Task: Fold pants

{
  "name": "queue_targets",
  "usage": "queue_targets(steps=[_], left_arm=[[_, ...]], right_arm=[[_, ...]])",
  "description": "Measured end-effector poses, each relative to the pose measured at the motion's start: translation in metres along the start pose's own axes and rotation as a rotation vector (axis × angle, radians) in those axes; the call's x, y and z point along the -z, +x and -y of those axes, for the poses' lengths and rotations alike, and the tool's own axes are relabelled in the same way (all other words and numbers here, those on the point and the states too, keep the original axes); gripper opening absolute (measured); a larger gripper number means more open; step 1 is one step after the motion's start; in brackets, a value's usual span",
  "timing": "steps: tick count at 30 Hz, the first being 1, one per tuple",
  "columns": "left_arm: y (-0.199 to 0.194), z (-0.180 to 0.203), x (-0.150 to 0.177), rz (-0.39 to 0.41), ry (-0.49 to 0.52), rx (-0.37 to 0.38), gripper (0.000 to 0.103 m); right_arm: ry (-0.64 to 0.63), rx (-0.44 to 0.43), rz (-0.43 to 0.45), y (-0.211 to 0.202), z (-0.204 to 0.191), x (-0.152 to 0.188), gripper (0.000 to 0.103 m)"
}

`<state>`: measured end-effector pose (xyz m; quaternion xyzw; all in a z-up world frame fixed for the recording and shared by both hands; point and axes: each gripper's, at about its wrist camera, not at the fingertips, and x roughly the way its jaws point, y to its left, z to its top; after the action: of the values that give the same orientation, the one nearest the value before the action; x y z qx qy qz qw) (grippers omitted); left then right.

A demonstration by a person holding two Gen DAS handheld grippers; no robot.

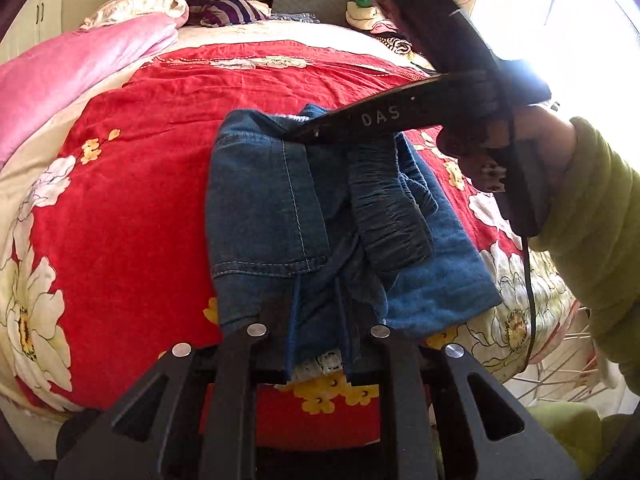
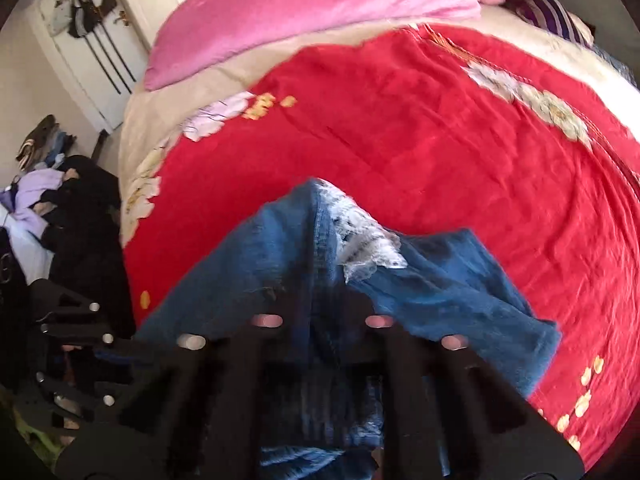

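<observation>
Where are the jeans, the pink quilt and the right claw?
jeans (image 1: 280,200): left wrist view, denim panel beside the seam.
pink quilt (image 2: 304,12): right wrist view, its middle.
right claw (image 1: 298,134): left wrist view, fingertips on the jeans.

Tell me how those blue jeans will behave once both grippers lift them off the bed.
The blue jeans will probably sag and drape: they already lie bunched in soft folds. The left gripper and the right gripper pinch only small bits, so loose parts will likely hang. The denim looks thick, so probably not slippery.

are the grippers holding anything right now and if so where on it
Both hold the denim pants. The left gripper pinches the near edge; the right gripper grips the far edge by the lace trim.
</observation>
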<state>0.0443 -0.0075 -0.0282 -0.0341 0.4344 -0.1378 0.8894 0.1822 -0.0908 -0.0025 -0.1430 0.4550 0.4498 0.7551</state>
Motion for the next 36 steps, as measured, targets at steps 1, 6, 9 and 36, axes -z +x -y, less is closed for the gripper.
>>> queue_targets(steps=[1,6,9,36], left_arm=[[0.000,0.000,0.000,0.001,0.002,0.001,0.016],[-0.002,0.000,0.000,0.004,-0.007,0.018,0.016],[-0.001,0.001,0.002,0.002,-0.006,0.020,0.016],[-0.048,-0.047,-0.016,0.082,-0.129,-0.048,0.045]], right_arm=[[-0.021,0.035,0.037,-0.008,-0.005,-0.001,0.004],[-0.072,0.204,0.009,0.005,-0.005,-0.007,0.004],[-0.107,0.247,-0.023,0.022,-0.006,-0.004,0.005],[-0.284,0.110,0.246,-0.095,-0.100,0.094,0.059]])
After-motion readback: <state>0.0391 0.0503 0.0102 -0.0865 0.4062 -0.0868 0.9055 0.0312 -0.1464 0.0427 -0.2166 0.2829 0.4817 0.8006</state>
